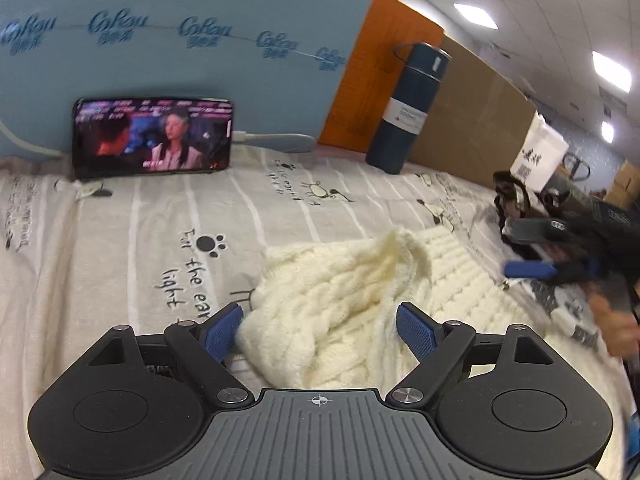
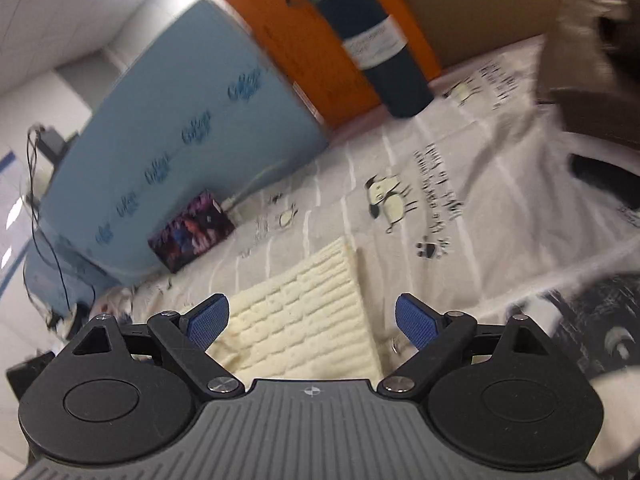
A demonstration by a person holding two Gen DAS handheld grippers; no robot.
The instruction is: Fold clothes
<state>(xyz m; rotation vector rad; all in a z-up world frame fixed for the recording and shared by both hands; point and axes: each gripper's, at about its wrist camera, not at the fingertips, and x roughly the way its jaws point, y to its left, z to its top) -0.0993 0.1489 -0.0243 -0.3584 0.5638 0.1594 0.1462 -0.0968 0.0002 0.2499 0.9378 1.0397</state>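
A cream cable-knit sweater (image 1: pixel 340 300) lies on the grey printed bedsheet (image 1: pixel 140 248), with a bunched fold raised at its far side. My left gripper (image 1: pixel 320 330) is open just above it, the knit showing between the blue pads. My right gripper (image 2: pixel 312 322) is open above the sweater's flat edge (image 2: pixel 312 312); it also shows in the left wrist view (image 1: pixel 528 250) at the right, past the sweater. Neither holds anything.
A phone (image 1: pixel 152 138) playing video leans on a blue foam board (image 1: pixel 180 40). A dark blue flask (image 1: pixel 408 108) stands by orange and brown boards. Dark clothes (image 2: pixel 592 320) and bags (image 1: pixel 516 196) lie at the right.
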